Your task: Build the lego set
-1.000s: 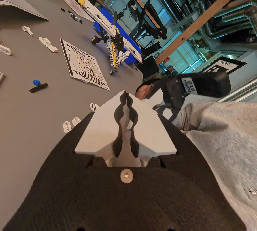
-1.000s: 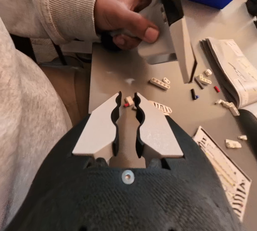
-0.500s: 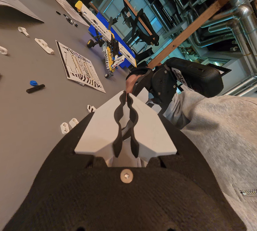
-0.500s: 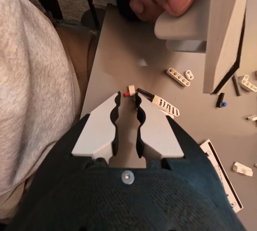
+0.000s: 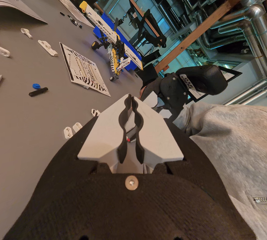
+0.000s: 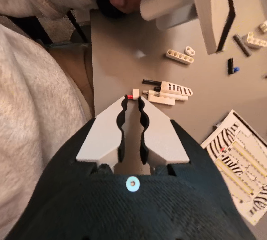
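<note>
The part-built lego model (image 5: pixel 114 48), white and yellow with small wheels, stands at the back of the grey table (image 5: pixel 36 117). My left gripper (image 5: pixel 131 97) is shut and empty, held above the table. It also shows in the right wrist view (image 6: pixel 213 9), held by a hand. My right gripper (image 6: pixel 132 98) is open and low over the table's near edge. A small white piece with a red pin (image 6: pixel 133 96) lies just in front of its fingertips, untouched. A white zebra-striped sub-assembly (image 6: pixel 169 91) with black axles lies just to the right of it.
A sticker sheet (image 5: pixel 83 67) lies on the table and also shows in the right wrist view (image 6: pixel 238 160). Loose parts include a white beam (image 6: pixel 180 56) and a black pin with a blue piece (image 5: pixel 38 90). A blue bin (image 5: pixel 130 62) stands behind the model. A booklet (image 5: pixel 14 6) lies far left. One gripper's finger ends stand about 10 cm off the other's.
My right gripper has come forward and down to the small white piece with the red pin, staying open. My left gripper stays shut and has shifted only slightly.
</note>
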Motion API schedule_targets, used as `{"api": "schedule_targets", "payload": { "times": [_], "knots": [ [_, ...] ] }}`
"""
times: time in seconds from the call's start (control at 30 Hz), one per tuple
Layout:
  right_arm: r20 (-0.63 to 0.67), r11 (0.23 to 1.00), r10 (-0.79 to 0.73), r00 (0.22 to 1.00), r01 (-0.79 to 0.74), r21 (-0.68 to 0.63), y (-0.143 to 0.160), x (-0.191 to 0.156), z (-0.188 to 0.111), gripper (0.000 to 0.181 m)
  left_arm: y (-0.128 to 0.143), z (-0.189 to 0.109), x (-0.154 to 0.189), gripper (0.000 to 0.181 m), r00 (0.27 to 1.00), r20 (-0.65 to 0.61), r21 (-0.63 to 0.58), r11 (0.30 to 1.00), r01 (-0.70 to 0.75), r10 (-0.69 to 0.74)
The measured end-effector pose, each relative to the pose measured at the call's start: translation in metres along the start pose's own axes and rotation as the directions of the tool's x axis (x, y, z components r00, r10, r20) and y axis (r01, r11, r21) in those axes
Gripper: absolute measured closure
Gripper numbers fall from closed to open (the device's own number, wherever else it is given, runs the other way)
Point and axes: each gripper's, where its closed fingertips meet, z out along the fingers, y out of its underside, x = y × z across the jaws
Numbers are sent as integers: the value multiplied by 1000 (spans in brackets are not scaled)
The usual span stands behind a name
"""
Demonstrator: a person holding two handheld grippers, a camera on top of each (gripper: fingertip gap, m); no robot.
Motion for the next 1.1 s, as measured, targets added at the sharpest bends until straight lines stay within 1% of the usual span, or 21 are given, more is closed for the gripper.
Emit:
{"api": "schedule_targets", "payload": {
  "times": [0.17,0.47,0.9,1.1],
  "knots": [
    [-27,995,100,995,-100,21,0,3,1,168,0,0,0,181,1000,4,-2,1000,-1,1],
    [-62,985,169,984,-166,56,1,8,2,168,0,0,-1,181,1000,3,-2,1000,6,-6],
    [-48,981,183,982,-179,78,1,12,5,168,0,0,-1,181,1000,2,-2,1000,12,-12],
    [-102,987,153,983,-146,73,2,14,5,168,0,0,-2,181,1000,3,-1,1000,13,-13]
  ]
}}
